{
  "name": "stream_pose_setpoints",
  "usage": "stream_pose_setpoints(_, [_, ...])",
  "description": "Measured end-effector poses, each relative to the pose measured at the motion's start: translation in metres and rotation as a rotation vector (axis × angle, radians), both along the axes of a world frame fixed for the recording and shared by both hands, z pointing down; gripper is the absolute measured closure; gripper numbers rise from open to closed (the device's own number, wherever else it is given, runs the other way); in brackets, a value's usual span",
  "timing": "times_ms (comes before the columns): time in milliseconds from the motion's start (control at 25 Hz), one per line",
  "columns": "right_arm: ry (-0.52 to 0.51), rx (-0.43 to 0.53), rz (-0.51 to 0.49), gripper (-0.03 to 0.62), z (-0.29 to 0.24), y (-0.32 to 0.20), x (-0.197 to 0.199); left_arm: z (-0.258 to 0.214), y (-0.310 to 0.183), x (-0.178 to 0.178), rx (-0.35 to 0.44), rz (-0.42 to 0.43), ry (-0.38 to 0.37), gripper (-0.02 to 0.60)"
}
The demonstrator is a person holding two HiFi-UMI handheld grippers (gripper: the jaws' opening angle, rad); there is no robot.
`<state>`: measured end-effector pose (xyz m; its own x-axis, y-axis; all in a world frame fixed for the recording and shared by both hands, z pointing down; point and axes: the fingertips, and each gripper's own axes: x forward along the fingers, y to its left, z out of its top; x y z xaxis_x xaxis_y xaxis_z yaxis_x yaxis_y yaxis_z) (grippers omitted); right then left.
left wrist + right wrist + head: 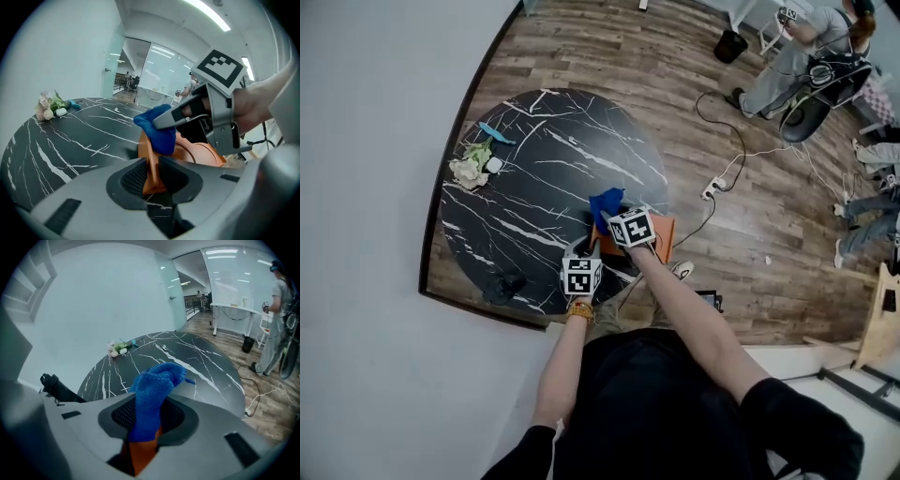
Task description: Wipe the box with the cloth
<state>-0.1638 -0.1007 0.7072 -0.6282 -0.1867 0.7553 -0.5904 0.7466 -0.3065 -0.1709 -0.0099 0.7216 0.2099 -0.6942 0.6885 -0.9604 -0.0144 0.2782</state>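
Left gripper (151,177), nearest us: clamped on the orange box (201,152) wall. Right gripper (147,418): clenched on the blue cloth (152,387). Table (544,159): box at its near edge, cloth against the box rim. We judge it best to keep the box pinned and wipe with the cloth flat.

Blue cloth (152,390), orange box (202,151) — black table (534,159) with white marble veins, brown wood-plank floor (609,47)

A black marbled table (553,159) bears flowers (471,169); a power strip (711,190) lies on wooden floor (609,56).
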Motion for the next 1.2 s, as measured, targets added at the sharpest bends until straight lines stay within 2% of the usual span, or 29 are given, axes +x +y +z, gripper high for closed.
stream_pose_setpoints(160, [0.003, -0.040, 0.023, 0.497, 0.005, -0.001, 0.003, 0.001, 0.001, -0.002, -0.004, -0.010, 0.010, 0.503])
stream_pose_setpoints(520, [0.072, 0.007, 0.095, 0.499, 0.005, -0.008, 0.036, 0.001, 0.000, -0.004, -0.046, -0.024, 0.002, 0.522])
stream_pose_setpoints(1200, [0.140, 0.014, 0.288, 0.499, 0.008, -0.024, 0.154, 0.002, 0.002, -0.005, -0.019, -0.048, 0.055, 0.522])
